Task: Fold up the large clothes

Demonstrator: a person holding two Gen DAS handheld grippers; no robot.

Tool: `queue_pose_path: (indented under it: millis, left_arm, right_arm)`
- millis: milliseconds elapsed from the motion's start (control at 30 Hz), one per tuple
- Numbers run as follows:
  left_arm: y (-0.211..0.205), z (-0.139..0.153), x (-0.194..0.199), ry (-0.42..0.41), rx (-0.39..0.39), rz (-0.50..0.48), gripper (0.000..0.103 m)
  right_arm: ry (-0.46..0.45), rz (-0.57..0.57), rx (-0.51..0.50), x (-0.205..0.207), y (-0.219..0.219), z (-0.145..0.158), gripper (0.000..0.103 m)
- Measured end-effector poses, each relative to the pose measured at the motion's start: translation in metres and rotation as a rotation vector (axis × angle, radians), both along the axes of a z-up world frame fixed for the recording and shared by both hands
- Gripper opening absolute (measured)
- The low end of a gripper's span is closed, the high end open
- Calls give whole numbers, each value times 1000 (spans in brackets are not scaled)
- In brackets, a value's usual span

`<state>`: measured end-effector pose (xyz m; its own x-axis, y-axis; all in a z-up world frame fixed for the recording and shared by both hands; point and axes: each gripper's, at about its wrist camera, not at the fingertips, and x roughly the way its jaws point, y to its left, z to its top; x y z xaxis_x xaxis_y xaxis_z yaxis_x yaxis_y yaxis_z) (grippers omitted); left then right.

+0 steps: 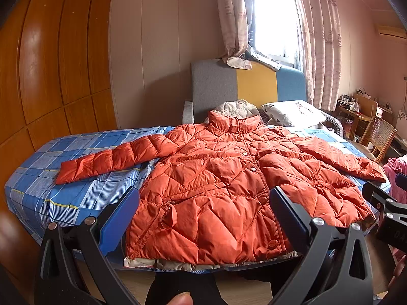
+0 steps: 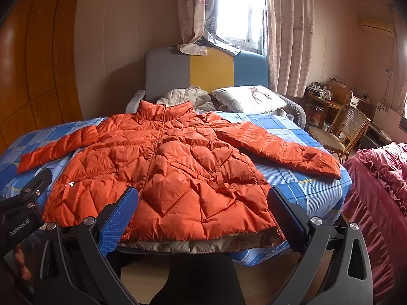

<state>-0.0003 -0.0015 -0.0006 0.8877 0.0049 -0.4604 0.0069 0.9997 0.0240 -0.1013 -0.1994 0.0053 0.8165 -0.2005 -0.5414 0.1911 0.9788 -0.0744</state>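
Note:
An orange quilted puffer jacket [image 1: 218, 178] lies flat and face up on the bed, buttoned, collar toward the headboard, both sleeves spread out to the sides. It also shows in the right wrist view [image 2: 168, 175]. My left gripper [image 1: 203, 198] is open and empty, held above the jacket's hem near the foot of the bed. My right gripper [image 2: 203, 198] is open and empty, also held over the hem, to the right of the left gripper [image 2: 23, 203]. The right gripper shows at the right edge of the left wrist view [image 1: 386, 211].
The bed has a blue checked sheet [image 1: 76, 172] and a grey, yellow and blue headboard [image 1: 254, 84]. A pillow [image 2: 249, 99] and a pale quilted garment [image 2: 188, 96] lie at the head. A wooden wardrobe [image 1: 51, 63] stands left, a chair [image 2: 340, 129] and a pink ruffled cover [image 2: 381, 190] right.

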Motion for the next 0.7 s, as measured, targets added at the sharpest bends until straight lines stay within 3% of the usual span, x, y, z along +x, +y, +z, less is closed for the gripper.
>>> queue_pose_path:
  millis: [700]
  left_arm:
    - [7, -4, 5, 21, -24, 19, 101]
  right_arm:
    - [12, -26, 21, 5, -11, -6, 100]
